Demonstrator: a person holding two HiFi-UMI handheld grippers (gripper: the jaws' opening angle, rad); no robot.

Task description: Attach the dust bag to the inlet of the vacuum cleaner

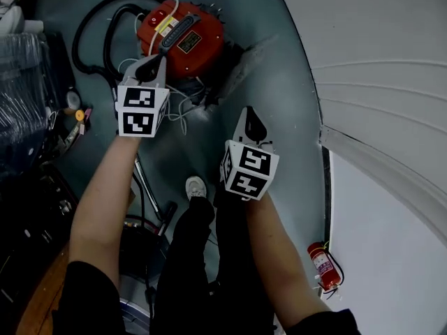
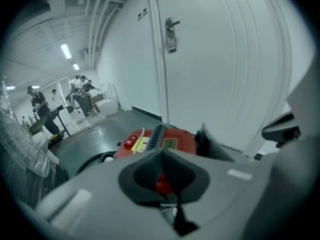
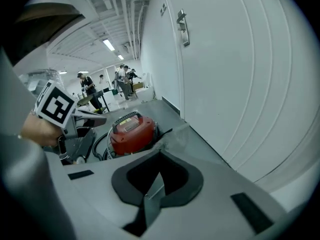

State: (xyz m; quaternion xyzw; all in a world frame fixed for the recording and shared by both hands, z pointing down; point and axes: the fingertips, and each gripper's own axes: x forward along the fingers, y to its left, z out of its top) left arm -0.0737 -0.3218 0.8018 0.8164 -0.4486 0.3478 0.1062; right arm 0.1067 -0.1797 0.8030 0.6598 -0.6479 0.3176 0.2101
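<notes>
The red vacuum cleaner (image 1: 180, 37) stands on the grey floor at the top of the head view, with a black handle on its top. A grey dust bag (image 1: 241, 63) lies crumpled against its right side. My left gripper (image 1: 149, 67) hangs just over the vacuum's near edge, jaws shut with nothing seen between them. My right gripper (image 1: 254, 125) is lower right, apart from the bag, and also shut and empty. The left gripper view shows the vacuum (image 2: 157, 141) beyond the closed gripper (image 2: 167, 196). In the right gripper view the vacuum (image 3: 131, 131) and bag (image 3: 176, 134) lie ahead of the gripper (image 3: 152, 194).
A black hose (image 1: 105, 19) loops left of the vacuum and a white cord (image 1: 178, 110) trails below it. Cluttered shelves (image 1: 28, 96) fill the left side. A white wall (image 1: 377, 82) runs along the right, with a fire extinguisher (image 1: 323, 265) at its foot. The person's shoe (image 1: 196, 185) is between the arms.
</notes>
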